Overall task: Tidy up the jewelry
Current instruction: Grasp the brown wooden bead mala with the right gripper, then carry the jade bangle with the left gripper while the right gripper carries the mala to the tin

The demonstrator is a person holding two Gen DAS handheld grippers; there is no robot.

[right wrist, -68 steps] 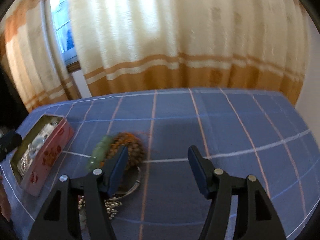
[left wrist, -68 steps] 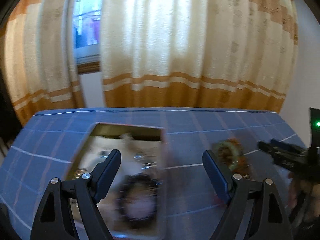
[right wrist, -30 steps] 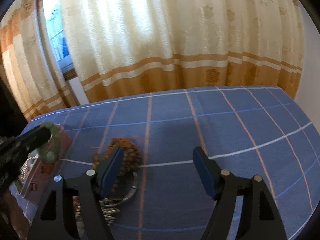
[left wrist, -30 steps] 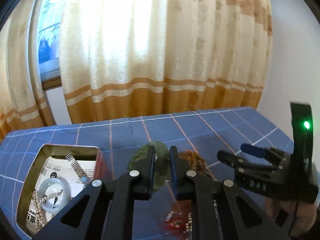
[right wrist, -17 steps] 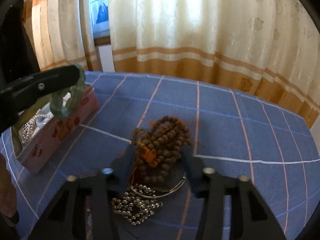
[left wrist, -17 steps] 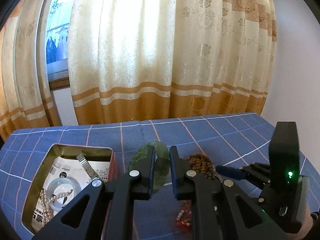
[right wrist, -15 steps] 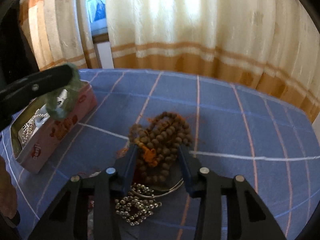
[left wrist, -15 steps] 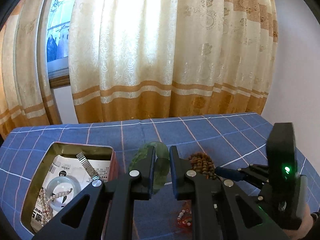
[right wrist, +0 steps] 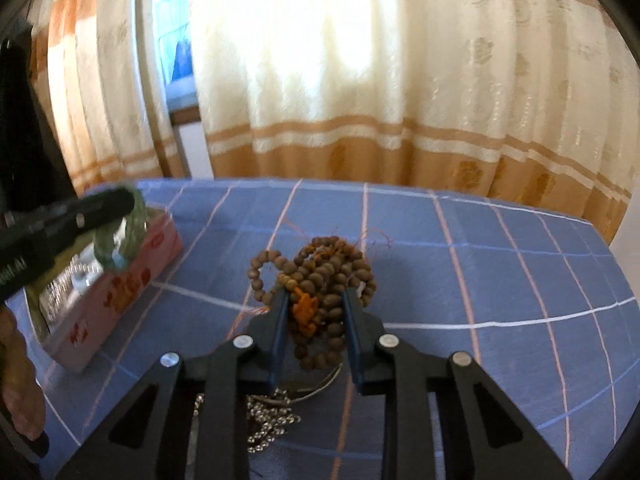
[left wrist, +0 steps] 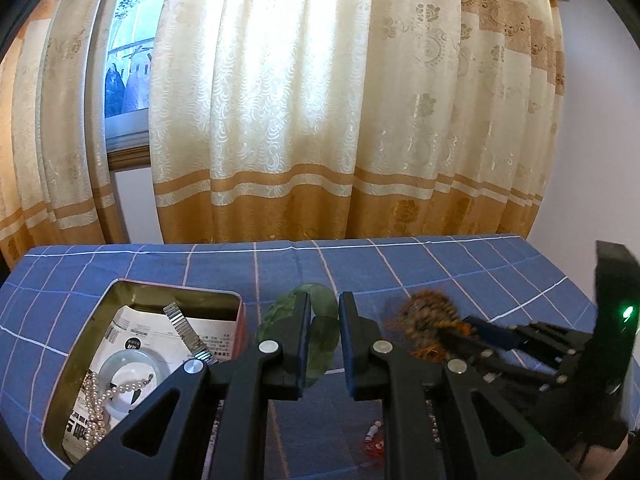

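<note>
Cream-and-gold curtains hang behind a blue checked cloth (left wrist: 440, 264) where I sort jewelry. My left gripper (left wrist: 323, 340) is clamped narrow on a smooth green jade bangle (left wrist: 320, 334) at lower centre of the left view, just right of the open pink tin (left wrist: 240, 320) holding pearls (left wrist: 96, 396) and a metal watch band (left wrist: 186, 330). My right gripper (right wrist: 316, 330) pinches a loose bundle of round brown wooden beads (right wrist: 316, 268), orange tassel between the jaws, at centre of the right view. Risks, I judge: the slick bangle could slip from the pads; dangling bead loops could snag the silver chain (right wrist: 268, 420) below.
</note>
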